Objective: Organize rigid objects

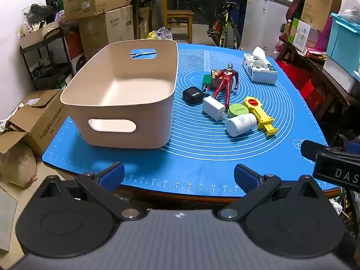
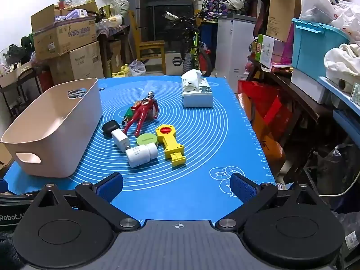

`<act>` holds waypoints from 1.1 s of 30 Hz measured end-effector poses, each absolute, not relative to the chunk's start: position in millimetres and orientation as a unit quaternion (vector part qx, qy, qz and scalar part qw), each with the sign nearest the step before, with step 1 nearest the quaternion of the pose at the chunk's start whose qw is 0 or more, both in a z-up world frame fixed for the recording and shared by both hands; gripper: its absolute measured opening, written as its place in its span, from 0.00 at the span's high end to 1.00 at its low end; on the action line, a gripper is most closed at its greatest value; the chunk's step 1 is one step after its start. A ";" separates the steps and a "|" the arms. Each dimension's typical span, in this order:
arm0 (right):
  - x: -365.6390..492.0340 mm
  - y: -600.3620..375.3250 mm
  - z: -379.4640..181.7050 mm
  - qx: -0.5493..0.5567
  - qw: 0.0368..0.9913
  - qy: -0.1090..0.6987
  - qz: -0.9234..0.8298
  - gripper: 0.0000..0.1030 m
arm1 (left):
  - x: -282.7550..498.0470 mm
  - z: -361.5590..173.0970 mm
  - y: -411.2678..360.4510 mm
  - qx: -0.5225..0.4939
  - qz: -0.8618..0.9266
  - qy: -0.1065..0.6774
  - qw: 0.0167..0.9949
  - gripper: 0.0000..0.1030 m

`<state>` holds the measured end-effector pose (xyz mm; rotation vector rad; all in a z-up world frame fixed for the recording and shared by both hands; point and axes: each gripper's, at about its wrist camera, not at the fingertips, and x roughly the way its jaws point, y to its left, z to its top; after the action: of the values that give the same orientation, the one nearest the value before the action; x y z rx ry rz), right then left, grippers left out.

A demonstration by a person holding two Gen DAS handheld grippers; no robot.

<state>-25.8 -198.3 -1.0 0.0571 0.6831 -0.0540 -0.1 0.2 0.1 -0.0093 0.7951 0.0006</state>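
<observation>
Right now our small rigid things lie in a tight cluster on the blue mat, just beside the empty beige bin: a red figure, a black case, a white charger, a green tin, a white bottle and a yellow toy tool. A tissue pack sits well apart toward the far edge. Both our left tongs and right tongs stand wide apart, holding nothing, hovering over the near edge of the counter. We judge the crowding to be the main risk: the charger, tin and bottle touch or nearly touch, so closing on one could shove its neighbours, and the bottle lies on its side and may roll toward the near edge. The figure's limbs overlap a green piece behind it, which could drag along. Open mat lies to the right and in front of the cluster, giving our right tongs a free approach; the bin wall crowds the left side.
</observation>
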 end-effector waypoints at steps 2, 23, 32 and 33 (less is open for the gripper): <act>-25.7 -198.6 -1.1 0.026 0.942 0.333 -0.027 0.02 | -0.3 0.2 1.1 -0.005 -0.001 0.387 0.922 0.00; -23.4 -199.9 -5.5 0.038 0.939 0.340 -0.025 0.02 | 0.3 -1.9 -2.2 0.011 0.000 0.388 0.922 0.00; -19.5 -203.9 -5.7 0.051 0.937 0.346 -0.025 0.02 | 0.1 -2.4 -4.9 0.014 -0.002 0.386 0.922 0.00; -19.9 -203.9 -5.4 0.051 0.937 0.346 -0.025 0.02 | 0.3 -2.6 -5.4 0.014 -0.002 0.386 0.923 0.00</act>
<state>-19.9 -203.9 -5.4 0.1036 0.7067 -0.0517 0.3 -5.4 -2.6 0.0286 0.7920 -0.0040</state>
